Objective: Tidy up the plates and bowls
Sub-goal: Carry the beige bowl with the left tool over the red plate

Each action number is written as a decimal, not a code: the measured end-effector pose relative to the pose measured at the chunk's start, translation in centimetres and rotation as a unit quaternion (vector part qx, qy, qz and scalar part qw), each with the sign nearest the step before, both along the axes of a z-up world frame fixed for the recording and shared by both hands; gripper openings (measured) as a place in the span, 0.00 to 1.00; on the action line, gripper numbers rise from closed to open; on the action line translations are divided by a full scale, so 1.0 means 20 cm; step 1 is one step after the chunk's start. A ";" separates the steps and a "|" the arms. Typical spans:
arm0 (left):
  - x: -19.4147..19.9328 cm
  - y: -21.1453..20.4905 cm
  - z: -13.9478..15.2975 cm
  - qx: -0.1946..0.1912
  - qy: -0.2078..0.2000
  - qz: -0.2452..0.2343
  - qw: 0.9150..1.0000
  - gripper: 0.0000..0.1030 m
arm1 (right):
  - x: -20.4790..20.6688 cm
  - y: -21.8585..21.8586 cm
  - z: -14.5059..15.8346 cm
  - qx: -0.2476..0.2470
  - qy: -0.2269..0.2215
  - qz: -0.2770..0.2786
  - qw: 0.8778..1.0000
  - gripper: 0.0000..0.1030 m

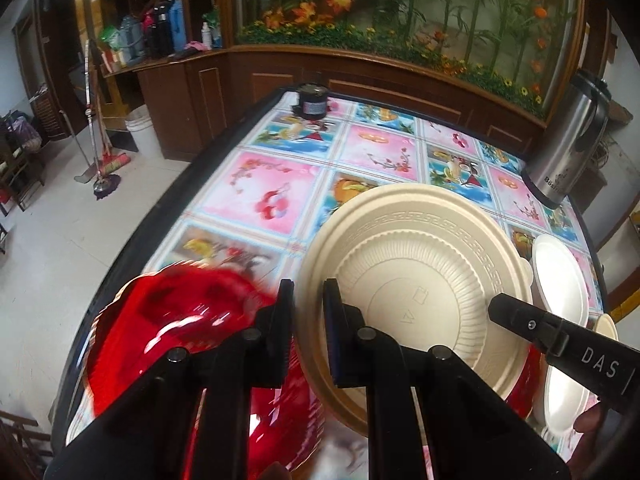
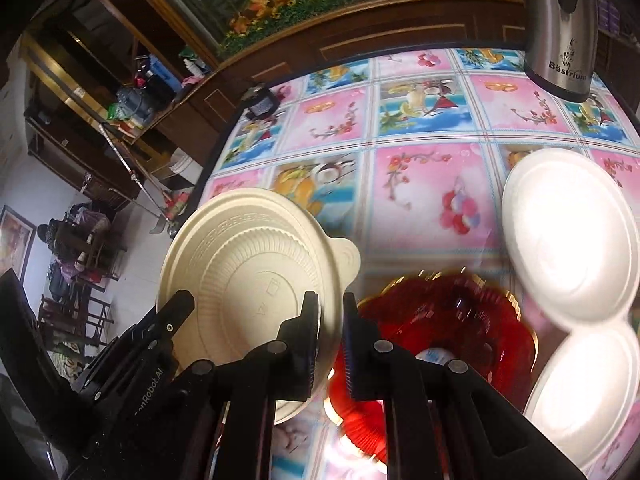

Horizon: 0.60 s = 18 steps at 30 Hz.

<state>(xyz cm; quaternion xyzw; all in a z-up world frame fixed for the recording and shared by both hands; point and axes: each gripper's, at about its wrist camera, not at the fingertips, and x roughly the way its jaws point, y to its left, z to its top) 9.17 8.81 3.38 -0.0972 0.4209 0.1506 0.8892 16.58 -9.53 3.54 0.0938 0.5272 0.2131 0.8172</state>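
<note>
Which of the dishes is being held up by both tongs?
The beige ribbed dish, pinched at opposite rims; the red plate and white plates lie untouched.

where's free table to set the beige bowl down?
Free: the wide cloth stretch between the dark jar and the steel kettle. Crowded: near edge, where red plates and white plates crowd under the beige bowl.

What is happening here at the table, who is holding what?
A person works with two handheld grippers. The left gripper and the right gripper each have their jaws clamped on opposite edges of one beige plate, held above the red plates. White plates lie beside them on the patterned table.
</note>
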 end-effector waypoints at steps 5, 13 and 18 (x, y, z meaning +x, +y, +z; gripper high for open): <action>-0.19 0.10 0.03 -0.001 -0.011 0.021 1.000 0.12 | -0.17 0.10 0.06 -0.004 -0.017 0.023 1.000 0.11; -0.41 0.30 0.02 -0.002 -0.017 0.063 0.998 0.12 | -0.39 0.36 0.07 -0.013 -0.029 0.068 0.997 0.11; -0.47 0.41 -0.03 -0.003 -0.012 0.085 0.996 0.12 | -0.46 0.49 0.03 -0.021 -0.027 0.089 0.995 0.11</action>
